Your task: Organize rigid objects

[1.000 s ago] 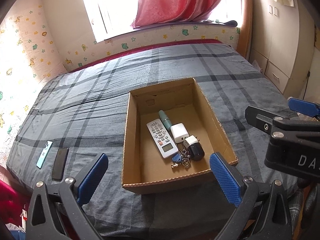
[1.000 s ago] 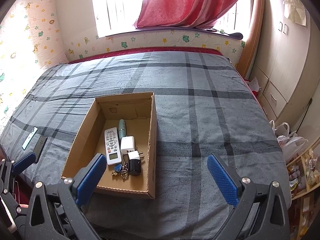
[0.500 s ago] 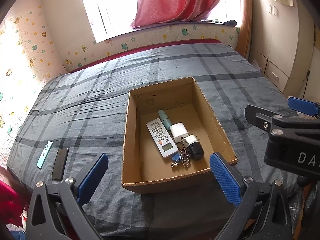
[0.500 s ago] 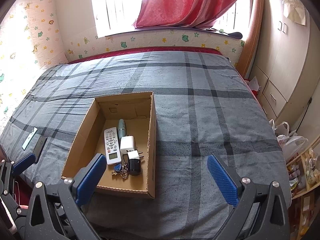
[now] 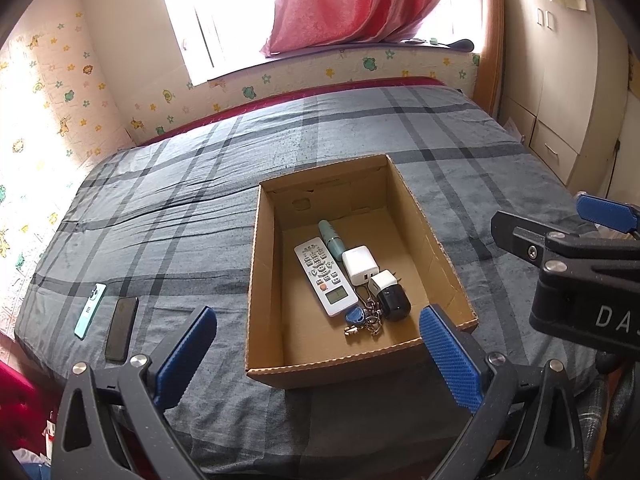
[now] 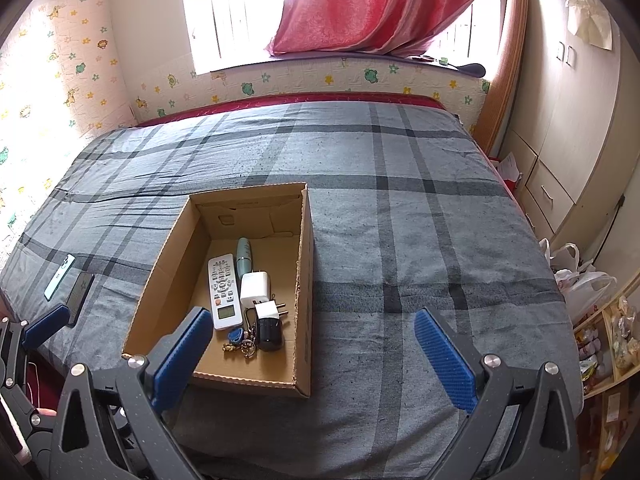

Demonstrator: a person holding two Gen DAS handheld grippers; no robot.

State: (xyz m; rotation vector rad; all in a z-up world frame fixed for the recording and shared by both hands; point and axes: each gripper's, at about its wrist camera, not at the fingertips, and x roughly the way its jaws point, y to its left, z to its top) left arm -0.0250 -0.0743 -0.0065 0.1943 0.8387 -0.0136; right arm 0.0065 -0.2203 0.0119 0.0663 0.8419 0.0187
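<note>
Both the left gripper [image 5: 316, 354] and right gripper [image 6: 314, 354] hover spread wide and empty at the near edge of the grey plaid bed [image 6: 400, 220]. The open brown cardboard box [image 5: 262, 280] holds a white remote control [image 5: 325, 276], chargers and keys; two phones [image 5: 106, 320] lie far left.

A home bedroom: plaid-covered bed [image 6: 360, 184], red curtain [image 6: 372, 4], wardrobe [image 6: 568, 120].

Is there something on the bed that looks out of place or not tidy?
Yes. Two phones lie loose on the blanket left of the cardboard box, while the remote, chargers and keys are already inside it. Nothing looks spilled or damaged.
</note>
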